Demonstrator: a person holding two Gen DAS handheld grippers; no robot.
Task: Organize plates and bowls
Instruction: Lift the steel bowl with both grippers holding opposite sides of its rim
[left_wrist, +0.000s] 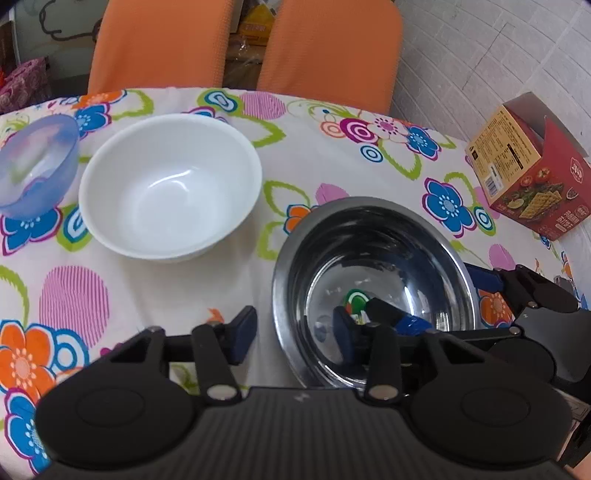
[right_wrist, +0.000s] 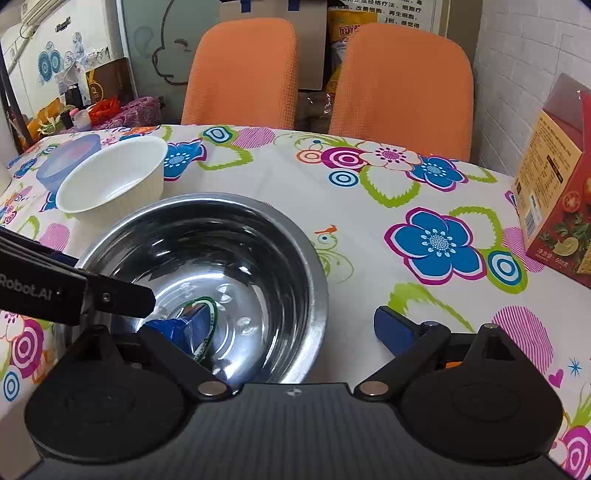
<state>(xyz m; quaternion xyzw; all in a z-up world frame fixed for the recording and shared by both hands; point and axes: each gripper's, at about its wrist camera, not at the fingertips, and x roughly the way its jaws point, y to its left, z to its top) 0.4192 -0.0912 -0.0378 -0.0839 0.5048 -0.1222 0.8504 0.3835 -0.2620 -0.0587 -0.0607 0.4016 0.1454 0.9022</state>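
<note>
A stainless steel bowl (left_wrist: 369, 240) (right_wrist: 207, 236) stands on the flowered tablecloth, with a green sticker (left_wrist: 356, 297) on its bottom. My left gripper (left_wrist: 293, 334) is open astride the bowl's left rim, one finger inside and one outside. My right gripper (right_wrist: 291, 330) is open astride the right rim in the same way. Neither pair of fingers presses on the metal. A white bowl (left_wrist: 170, 184) (right_wrist: 110, 181) sits upright to the left, just beyond the steel one. Further left stands a translucent blue bowl (left_wrist: 37, 162) (right_wrist: 70, 155).
A red and tan cracker box (left_wrist: 528, 166) (right_wrist: 554, 192) stands at the table's right edge by a white brick wall. Two orange chairs (left_wrist: 162, 44) (right_wrist: 402, 85) are pushed up to the far side. Bare tablecloth (right_wrist: 369, 221) lies between the steel bowl and the box.
</note>
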